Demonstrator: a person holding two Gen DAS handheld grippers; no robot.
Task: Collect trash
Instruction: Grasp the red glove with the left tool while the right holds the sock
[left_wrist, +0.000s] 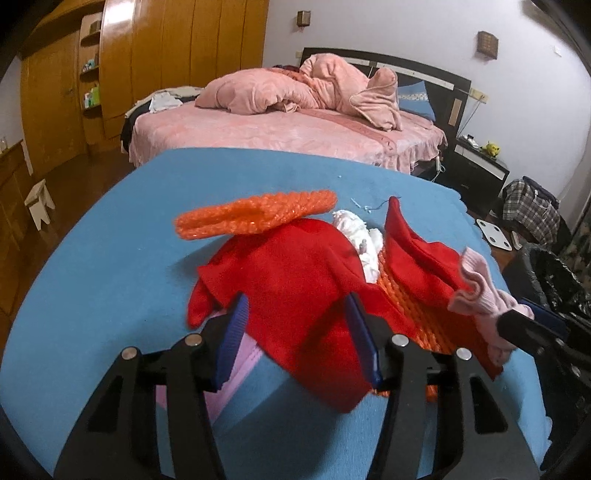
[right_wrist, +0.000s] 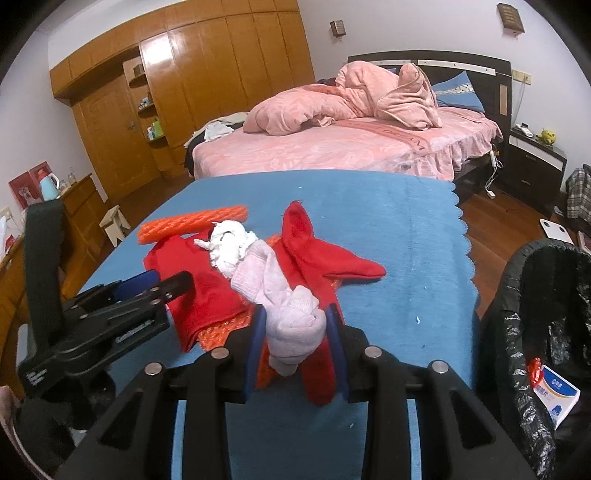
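Note:
On the blue cloth table (left_wrist: 92, 266) lies a pile: red cloths (left_wrist: 295, 280), an orange foam net (left_wrist: 255, 216), a crumpled white tissue (left_wrist: 356, 236) and a pale pink sock (left_wrist: 480, 295). My left gripper (left_wrist: 295, 325) is open with its jaws around the near red cloth. My right gripper (right_wrist: 295, 332) is shut on the pink sock (right_wrist: 291, 317), holding it over a red cloth (right_wrist: 332, 266). The tissue (right_wrist: 229, 247) and orange net (right_wrist: 192, 223) lie behind. The left gripper (right_wrist: 147, 286) shows at the left of the right wrist view.
A bin with a black bag (right_wrist: 546, 332) stands at the table's right, holding a white-blue box (right_wrist: 557, 398). It also shows in the left wrist view (left_wrist: 554, 280). Behind is a pink bed (right_wrist: 351, 147), a wooden wardrobe (right_wrist: 203, 74) and a small stool (right_wrist: 114, 221).

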